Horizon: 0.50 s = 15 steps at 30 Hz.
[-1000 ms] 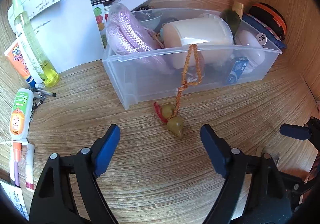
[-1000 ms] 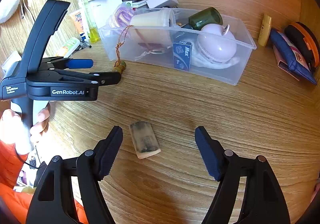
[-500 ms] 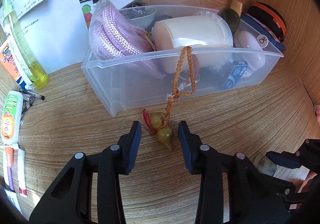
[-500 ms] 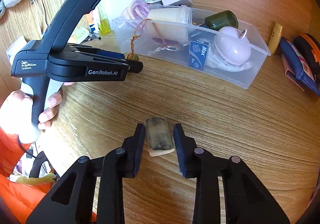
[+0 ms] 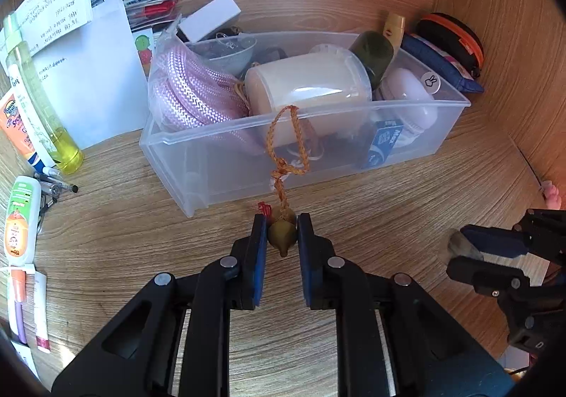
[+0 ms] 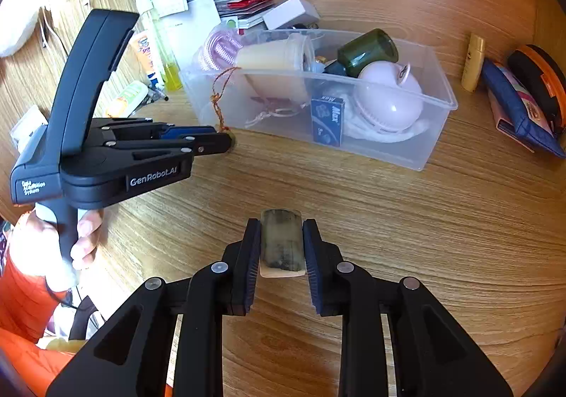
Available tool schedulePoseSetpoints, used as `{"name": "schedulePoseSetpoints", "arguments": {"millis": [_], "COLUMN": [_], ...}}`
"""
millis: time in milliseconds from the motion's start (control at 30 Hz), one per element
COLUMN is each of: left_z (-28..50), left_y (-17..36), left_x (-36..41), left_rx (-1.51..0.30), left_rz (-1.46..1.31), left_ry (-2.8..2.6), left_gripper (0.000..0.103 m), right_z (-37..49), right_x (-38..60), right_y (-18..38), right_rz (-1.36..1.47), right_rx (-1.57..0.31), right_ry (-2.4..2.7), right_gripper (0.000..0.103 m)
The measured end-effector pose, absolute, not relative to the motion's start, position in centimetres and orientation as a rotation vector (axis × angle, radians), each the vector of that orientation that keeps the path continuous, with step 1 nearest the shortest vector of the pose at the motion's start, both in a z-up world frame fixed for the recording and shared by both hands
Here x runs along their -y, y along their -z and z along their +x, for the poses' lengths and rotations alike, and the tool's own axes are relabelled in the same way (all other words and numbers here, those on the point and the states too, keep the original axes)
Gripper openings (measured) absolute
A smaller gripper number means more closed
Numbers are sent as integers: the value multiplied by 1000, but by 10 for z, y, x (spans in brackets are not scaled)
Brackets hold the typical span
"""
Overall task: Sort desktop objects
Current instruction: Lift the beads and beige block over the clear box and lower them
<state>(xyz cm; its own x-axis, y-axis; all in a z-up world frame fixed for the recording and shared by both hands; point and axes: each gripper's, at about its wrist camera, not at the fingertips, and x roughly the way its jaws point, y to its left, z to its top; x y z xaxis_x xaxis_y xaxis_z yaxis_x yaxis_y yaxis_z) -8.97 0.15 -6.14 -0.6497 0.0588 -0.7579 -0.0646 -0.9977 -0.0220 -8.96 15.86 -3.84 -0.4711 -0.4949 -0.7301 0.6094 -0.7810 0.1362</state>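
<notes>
Both our grippers were wide open a moment ago. Now our left gripper (image 5: 282,234) pinches the little gourd charm (image 5: 282,236) on the desk (image 5: 353,191), just near the clear box (image 5: 198,163). Our right gripper (image 6: 282,245) squeezes the flat block (image 6: 282,241), farther right. We think lifting into the box comes next.

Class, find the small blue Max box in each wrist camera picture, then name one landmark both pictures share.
Left wrist view: blue Max box stands inside the clear bin, right of centre, against its front wall.
Right wrist view: blue Max box sits mid-bin, centre of picture.
Shared landmark: the clear bin.
</notes>
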Motion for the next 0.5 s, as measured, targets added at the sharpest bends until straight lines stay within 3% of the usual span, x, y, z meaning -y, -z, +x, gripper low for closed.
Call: {"name": "schedulePoseSetpoints", "arguments": {"millis": [500], "left_z": [-82], "left_y": [12], "left_x": [4], "left_rx": [35], "left_rz": [-1084], "left_ry": [-2861], "left_gripper": [16], "right_z": [-111], "right_x": [-177], "right_y": [-10], "right_rz": [947], "right_rx": [-72], "right_ry": [2324], "right_gripper": [22]}}
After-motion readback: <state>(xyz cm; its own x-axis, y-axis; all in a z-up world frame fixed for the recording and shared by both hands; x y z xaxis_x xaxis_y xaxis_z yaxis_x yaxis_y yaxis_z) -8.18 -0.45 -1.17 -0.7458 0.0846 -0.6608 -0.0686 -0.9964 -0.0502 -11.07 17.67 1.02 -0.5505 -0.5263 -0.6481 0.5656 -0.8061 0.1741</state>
